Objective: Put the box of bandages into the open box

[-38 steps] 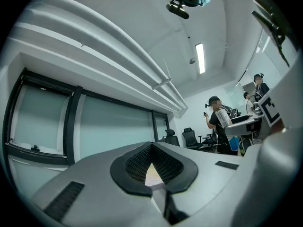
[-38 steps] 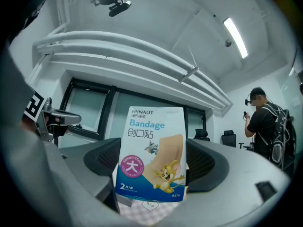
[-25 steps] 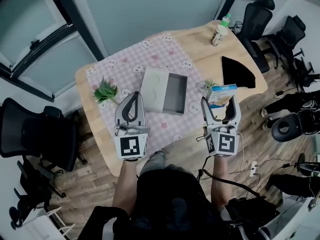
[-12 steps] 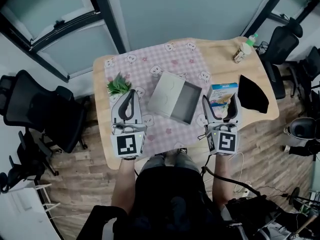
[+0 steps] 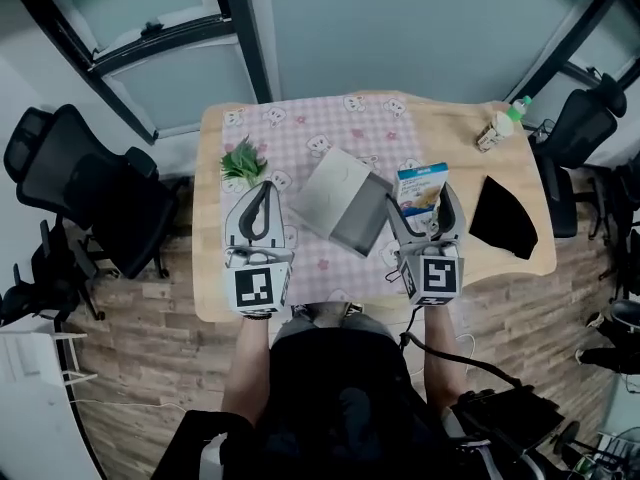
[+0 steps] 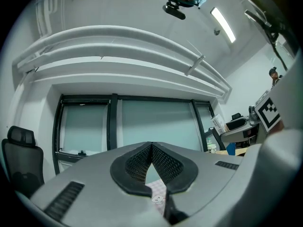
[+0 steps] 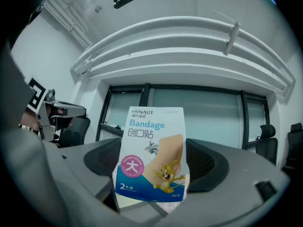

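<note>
My right gripper (image 7: 154,167) is clamped on the box of bandages (image 7: 151,145). The box stands upright between the two dark, mesh-textured pads, with its glossy printed face toward the camera and its top rising above the fingertips. In the head view it sits just beside the right edge of the open box (image 5: 345,206), a shallow grey rectangular carton lying on the pink checked cloth (image 5: 300,128) over the wooden table (image 5: 455,138). My left gripper (image 5: 262,190) holds nothing, and its mesh-lined jaws are pressed together at the tips, near a small leafy green plant (image 5: 243,158).
</note>
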Action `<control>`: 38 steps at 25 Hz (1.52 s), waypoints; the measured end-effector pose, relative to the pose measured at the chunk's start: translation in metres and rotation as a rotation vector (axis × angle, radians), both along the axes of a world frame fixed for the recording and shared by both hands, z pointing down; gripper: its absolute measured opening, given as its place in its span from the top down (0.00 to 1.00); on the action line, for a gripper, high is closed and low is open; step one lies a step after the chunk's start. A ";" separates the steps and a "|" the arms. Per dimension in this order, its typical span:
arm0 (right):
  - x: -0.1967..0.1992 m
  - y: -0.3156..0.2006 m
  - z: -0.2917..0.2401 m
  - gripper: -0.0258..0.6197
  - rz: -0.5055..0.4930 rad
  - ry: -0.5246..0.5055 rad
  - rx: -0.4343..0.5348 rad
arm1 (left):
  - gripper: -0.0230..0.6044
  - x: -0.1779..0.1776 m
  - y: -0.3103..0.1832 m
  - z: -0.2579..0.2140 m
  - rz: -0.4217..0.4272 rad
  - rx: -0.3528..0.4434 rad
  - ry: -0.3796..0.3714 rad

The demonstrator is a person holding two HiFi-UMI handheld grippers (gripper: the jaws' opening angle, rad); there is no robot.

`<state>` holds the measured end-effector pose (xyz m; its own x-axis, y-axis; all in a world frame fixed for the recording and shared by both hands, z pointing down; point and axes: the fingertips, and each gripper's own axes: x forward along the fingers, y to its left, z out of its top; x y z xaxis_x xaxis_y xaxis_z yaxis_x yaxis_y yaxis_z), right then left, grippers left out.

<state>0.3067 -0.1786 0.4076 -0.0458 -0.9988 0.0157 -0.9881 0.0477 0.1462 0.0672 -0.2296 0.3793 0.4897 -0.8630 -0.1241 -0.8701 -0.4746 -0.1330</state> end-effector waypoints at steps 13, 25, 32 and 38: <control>-0.010 -0.039 0.060 0.29 -0.077 -0.012 -0.175 | 0.96 -0.005 0.000 0.012 0.013 0.011 0.009; -0.044 -0.062 0.186 0.29 -0.393 0.390 -0.522 | 0.96 -0.037 -0.002 0.013 -0.013 0.011 0.024; -0.053 -0.045 0.258 0.29 -0.753 0.814 -0.682 | 0.96 -0.043 0.003 0.016 -0.041 -0.020 0.037; -0.052 -0.028 0.304 0.29 -1.087 1.097 -0.777 | 0.96 -0.044 0.004 0.020 -0.090 -0.032 0.035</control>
<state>0.2544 -0.2063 0.7111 -0.2790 -0.2645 0.9231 0.0777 0.9519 0.2963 0.0235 -0.2255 0.3991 0.4060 -0.9071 -0.1112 -0.9132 -0.3980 -0.0873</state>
